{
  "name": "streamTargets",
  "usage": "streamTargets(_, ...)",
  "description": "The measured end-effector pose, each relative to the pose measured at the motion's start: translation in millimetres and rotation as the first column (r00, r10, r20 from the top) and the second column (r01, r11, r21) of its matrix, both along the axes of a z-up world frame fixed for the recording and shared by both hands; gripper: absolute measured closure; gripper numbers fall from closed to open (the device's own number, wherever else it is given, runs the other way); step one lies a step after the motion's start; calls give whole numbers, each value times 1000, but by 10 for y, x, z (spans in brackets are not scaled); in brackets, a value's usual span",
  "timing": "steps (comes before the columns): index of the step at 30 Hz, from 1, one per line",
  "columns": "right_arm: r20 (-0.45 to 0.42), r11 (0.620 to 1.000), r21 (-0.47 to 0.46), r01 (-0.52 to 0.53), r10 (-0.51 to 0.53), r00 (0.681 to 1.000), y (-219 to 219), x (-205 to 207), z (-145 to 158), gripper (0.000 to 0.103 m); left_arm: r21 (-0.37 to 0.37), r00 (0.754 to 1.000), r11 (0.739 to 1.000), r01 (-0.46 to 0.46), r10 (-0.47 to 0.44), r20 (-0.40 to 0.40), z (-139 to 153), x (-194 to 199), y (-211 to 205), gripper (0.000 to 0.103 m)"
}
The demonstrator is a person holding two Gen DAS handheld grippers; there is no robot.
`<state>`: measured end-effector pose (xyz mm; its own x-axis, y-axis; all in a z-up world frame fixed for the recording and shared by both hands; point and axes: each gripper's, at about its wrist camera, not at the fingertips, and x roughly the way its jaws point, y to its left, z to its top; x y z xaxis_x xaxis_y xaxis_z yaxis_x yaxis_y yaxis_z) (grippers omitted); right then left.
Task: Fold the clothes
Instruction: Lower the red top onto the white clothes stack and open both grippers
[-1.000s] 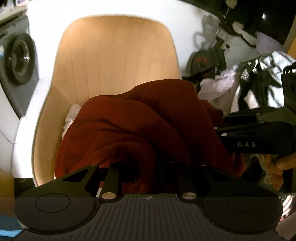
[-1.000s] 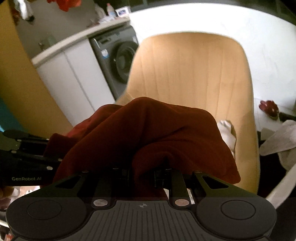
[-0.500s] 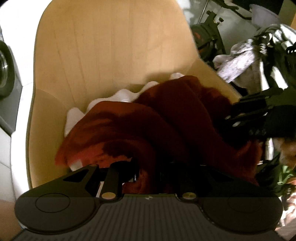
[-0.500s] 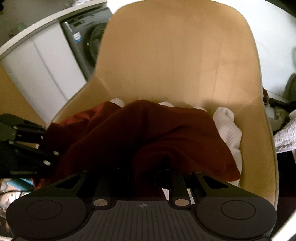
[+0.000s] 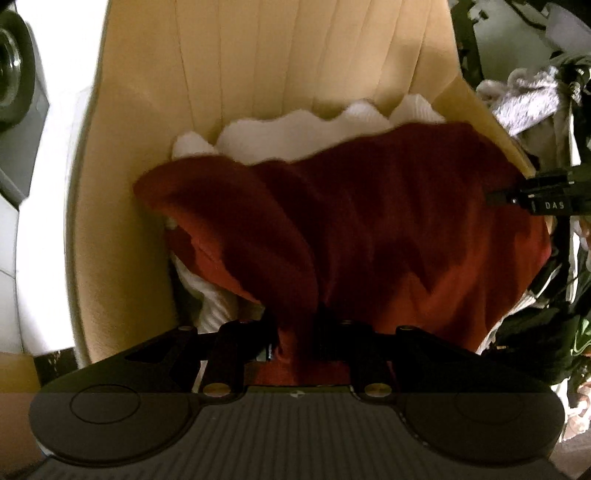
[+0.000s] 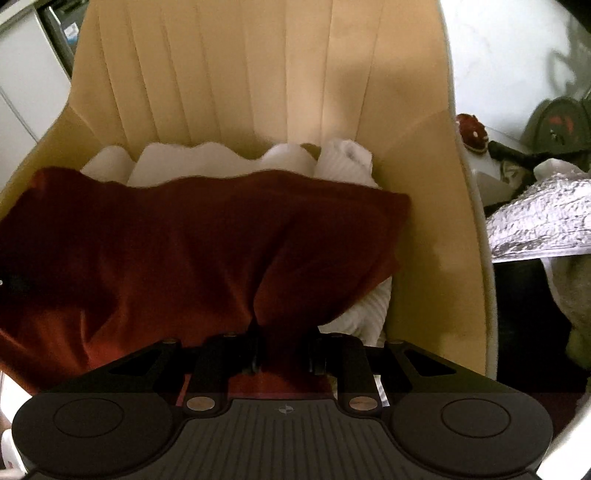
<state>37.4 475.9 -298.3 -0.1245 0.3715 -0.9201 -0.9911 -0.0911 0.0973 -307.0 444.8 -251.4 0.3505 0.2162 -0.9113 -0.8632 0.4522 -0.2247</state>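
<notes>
Red garment (image 5: 388, 229) pinched by left gripper (image 5: 295, 332) and right gripper (image 6: 284, 350); far edge overlaps white garment (image 6: 221, 162).

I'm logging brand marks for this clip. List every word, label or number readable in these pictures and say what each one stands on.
"DAS": white letters on the black body of the right gripper, at the right edge of the left wrist view, beside the red garment.
A small round emblem on the left gripper housing: a symbol, no letters.
A sticker on the grey appliance: too blurred to read.
Nothing else legible.
</notes>
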Motion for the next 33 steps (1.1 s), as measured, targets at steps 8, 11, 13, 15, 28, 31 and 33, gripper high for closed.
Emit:
streamTargets(8, -41, 994, -87, 61, -64, 997, -164, 98, 62, 84, -62, 999, 997, 39, -38, 14, -34, -112, 105, 82)
streamTargets(11, -5, 996, -85, 20, -20, 1000, -173, 46, -18, 84, -77, 999, 996, 47, -49, -20, -131, -57, 101, 82)
streamTargets(13, 26, 997, -78, -10, 12, 1000, -153, 3, -78, 84, -64, 998, 997, 44, -47, -35, -154, -26, 68, 82)
streamTargets(15, 61, 997, -62, -43, 47, 997, -129, -51, -110, 84, -54, 999, 998, 23, -26, -44, -171, -22, 32, 82)
streamTargets(28, 20, 999, -38, -32, 33, 999, -307, 112, 185, 53, 21, 990, 991, -134, 134, 36, 198, -259, -145, 61)
streamTargets(31, -30, 997, 62, -47, 49, 998, -353, 91, 470, 43, 52, 976, 988, -147, 136, 170, 504, -243, -182, 61)
streamTargets(33, -61, 992, 79, -94, 99, 993, -320, -16, 505, 34, 66, 970, 990, -121, 104, 218, 585, -108, -180, 61)
